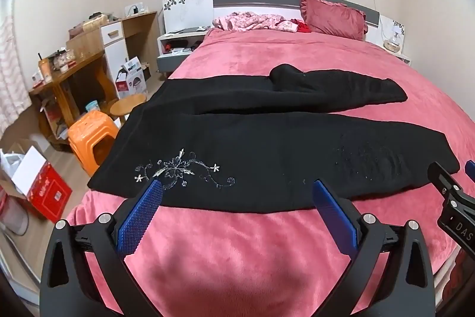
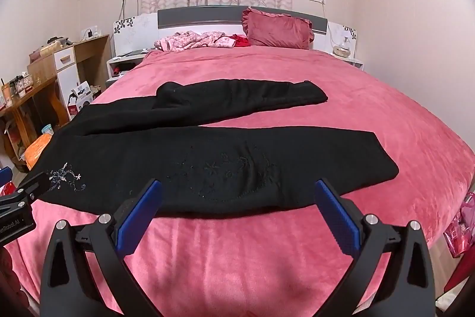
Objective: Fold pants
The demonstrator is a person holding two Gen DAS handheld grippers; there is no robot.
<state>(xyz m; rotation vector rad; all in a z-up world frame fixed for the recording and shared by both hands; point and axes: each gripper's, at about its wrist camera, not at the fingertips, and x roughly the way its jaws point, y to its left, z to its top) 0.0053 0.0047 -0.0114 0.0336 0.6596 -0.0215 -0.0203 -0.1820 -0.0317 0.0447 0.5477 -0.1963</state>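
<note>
Black pants (image 1: 252, 150) lie spread flat across a pink bed (image 1: 237, 257), legs pointing right, with white floral embroidery (image 1: 181, 171) near the left end. They also show in the right wrist view (image 2: 207, 156). My left gripper (image 1: 237, 186) is open and empty, hovering at the pants' near edge by the embroidery. My right gripper (image 2: 237, 186) is open and empty, over the near edge of the closer leg. The far leg (image 2: 243, 97) lies partly bunched. The right gripper's body shows at the right edge of the left wrist view (image 1: 454, 198).
A red pillow (image 1: 332, 17) and pink crumpled clothes (image 1: 255, 21) lie at the headboard. Left of the bed stand an orange stool (image 1: 92, 135), a round wooden stool (image 1: 127, 106), a wooden desk (image 1: 74, 70) and boxes (image 1: 38, 186). A pink bag (image 2: 463, 225) sits at the bed's right.
</note>
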